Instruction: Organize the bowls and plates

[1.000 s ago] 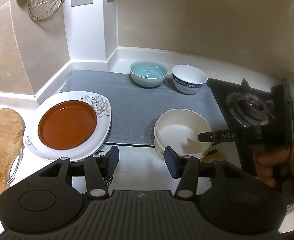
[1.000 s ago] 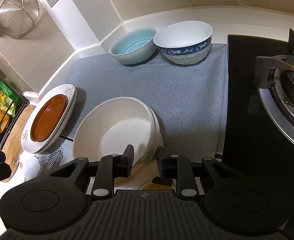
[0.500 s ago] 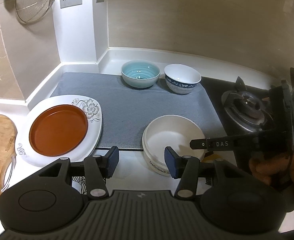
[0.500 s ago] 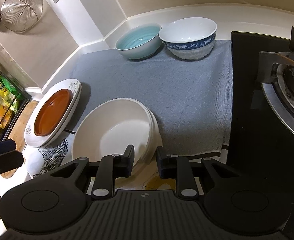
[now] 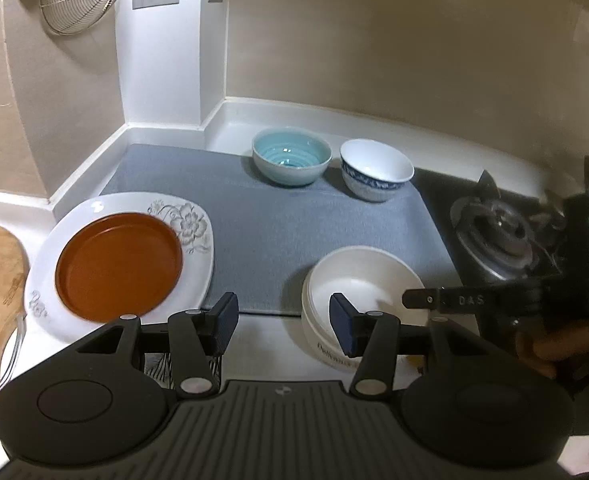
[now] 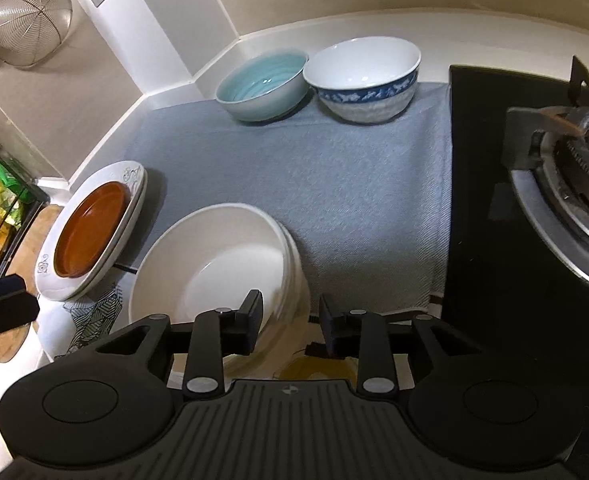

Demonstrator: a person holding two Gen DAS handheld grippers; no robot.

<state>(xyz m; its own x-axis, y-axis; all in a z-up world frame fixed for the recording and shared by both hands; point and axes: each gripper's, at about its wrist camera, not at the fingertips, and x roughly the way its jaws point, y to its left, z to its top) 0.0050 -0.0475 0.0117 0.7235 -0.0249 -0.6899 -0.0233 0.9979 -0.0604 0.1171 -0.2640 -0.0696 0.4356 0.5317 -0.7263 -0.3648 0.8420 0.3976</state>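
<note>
While the left wrist view has the left gripper (image 5: 280,322) wide open and empty, the white bowl (image 5: 364,280) sits just ahead to its right, closer to the right hand. From the right wrist view, the right gripper (image 6: 290,320) hangs open over that bowl's near rim, touching nothing; only here do you see it's stacked.

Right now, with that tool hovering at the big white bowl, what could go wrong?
1. The white bowl sits half off the grey mat, near the counter's front, so a clumsy pinch by the open right gripper might tip or slide it.
2. The brown plate lies loose in the flowered plate, which overhangs the mat; a bump could shift both.
3. The stove is close on the right.
</note>
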